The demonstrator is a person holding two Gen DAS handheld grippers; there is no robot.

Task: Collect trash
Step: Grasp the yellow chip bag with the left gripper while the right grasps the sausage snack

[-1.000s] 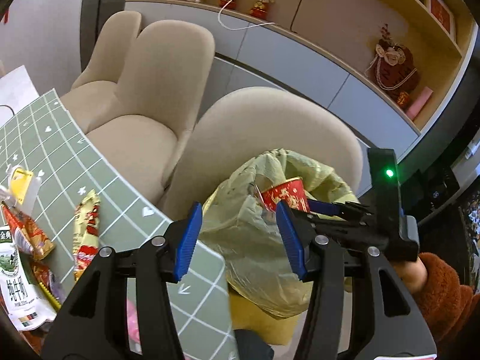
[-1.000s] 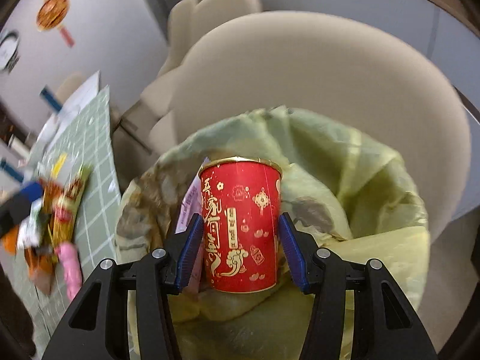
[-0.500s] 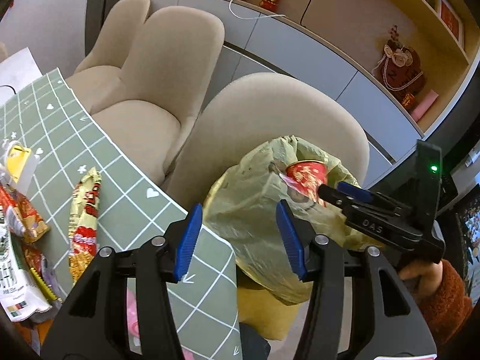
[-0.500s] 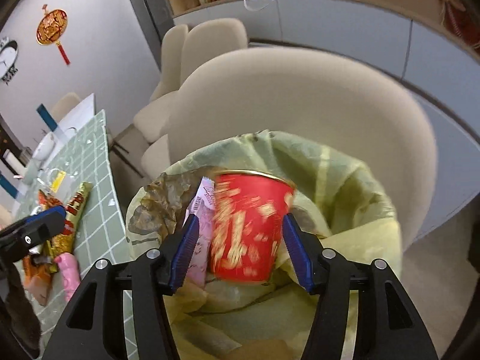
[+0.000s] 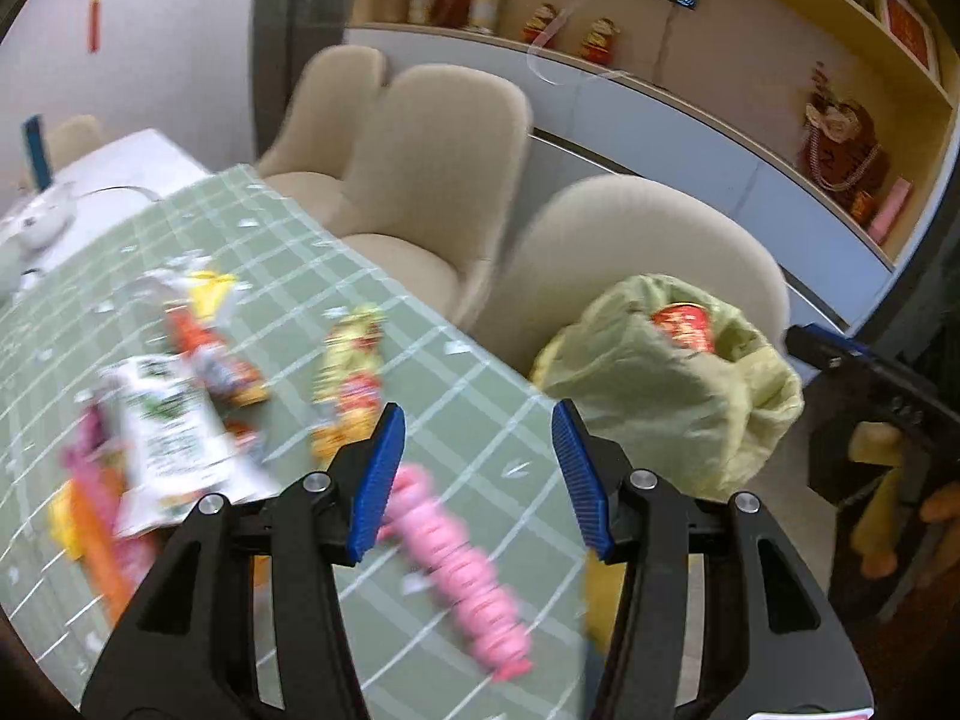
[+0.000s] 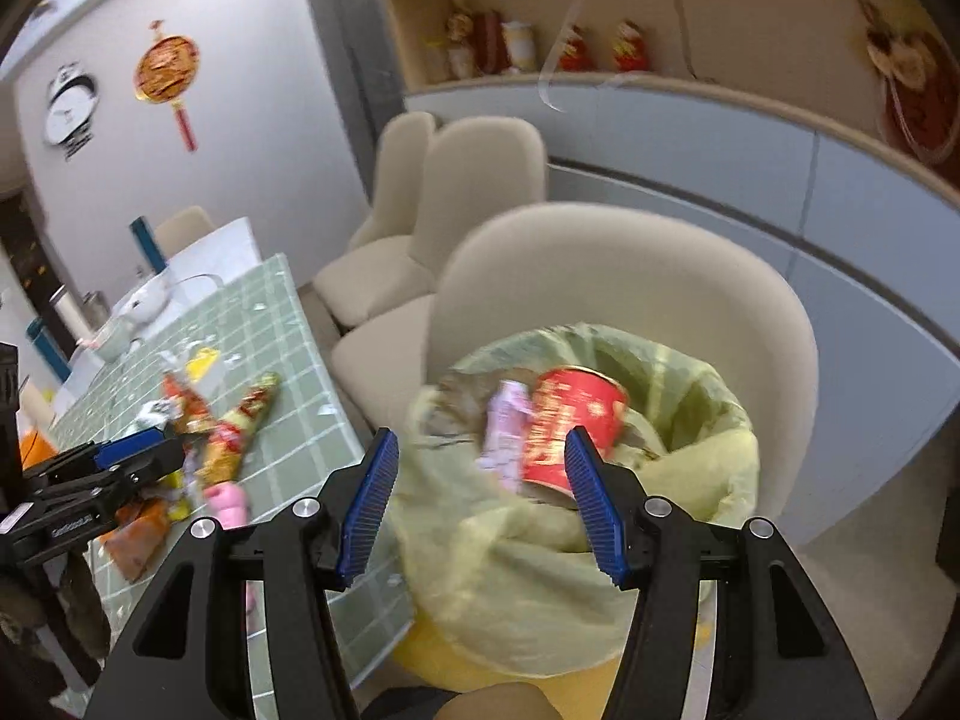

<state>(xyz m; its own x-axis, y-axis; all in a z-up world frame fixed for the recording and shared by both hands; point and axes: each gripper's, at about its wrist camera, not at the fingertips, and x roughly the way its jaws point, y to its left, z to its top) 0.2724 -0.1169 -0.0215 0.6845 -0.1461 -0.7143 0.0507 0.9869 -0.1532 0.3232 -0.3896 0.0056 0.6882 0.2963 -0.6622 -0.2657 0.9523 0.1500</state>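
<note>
A red paper cup (image 6: 570, 435) lies in the yellow-green trash bag (image 6: 690, 468) beside a pale purple wrapper (image 6: 504, 426); the cup also shows in the left wrist view (image 5: 684, 327) inside the bag (image 5: 654, 396). My right gripper (image 6: 480, 501) is open and empty, pulled back above the bag's near rim. My left gripper (image 5: 477, 474) is open and empty above the green checked table (image 5: 498, 420). A pink wrapper (image 5: 462, 558) lies just below it. A yellow-red snack wrapper (image 5: 351, 378) and a white-green packet (image 5: 174, 432) lie further left.
Beige chairs (image 5: 438, 174) stand behind the table; one (image 6: 630, 276) is right behind the bag. More wrappers (image 5: 204, 354) are scattered on the table. A white bowl (image 6: 144, 300) sits at the table's far end. The left gripper (image 6: 120, 456) shows in the right view.
My right gripper opened and let go of the red cup, which dropped into the bag, then drew back. My left gripper swung left toward the wrappers on the table.
</note>
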